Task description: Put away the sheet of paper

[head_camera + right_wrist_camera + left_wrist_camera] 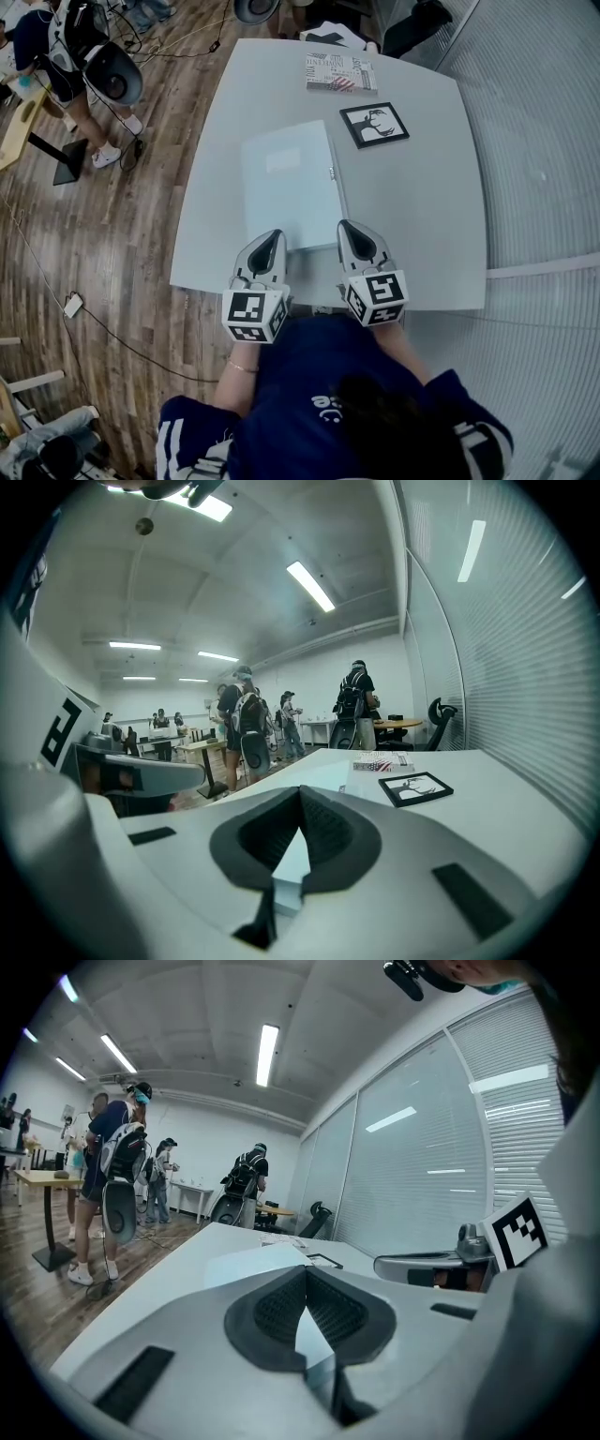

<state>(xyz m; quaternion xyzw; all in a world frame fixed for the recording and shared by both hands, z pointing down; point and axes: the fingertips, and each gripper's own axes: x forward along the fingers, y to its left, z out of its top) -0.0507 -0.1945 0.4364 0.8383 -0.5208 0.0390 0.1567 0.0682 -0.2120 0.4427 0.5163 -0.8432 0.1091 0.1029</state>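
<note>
On smooth table (422, 206), flat rectangular folder (291, 183), square black frame (374, 125)

Pale bluish sheet of paper (289, 183), flat and slightly skewed, mid white table (422, 216).

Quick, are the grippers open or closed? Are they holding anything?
Left gripper: closed, holding nothing.
Right gripper: closed, holding nothing.

The white table (431, 234) carries 3 things: a pale folder (289, 183) near the front, a black-framed picture (374, 125) farther back, and a printed booklet (340, 72) at the far edge.
</note>
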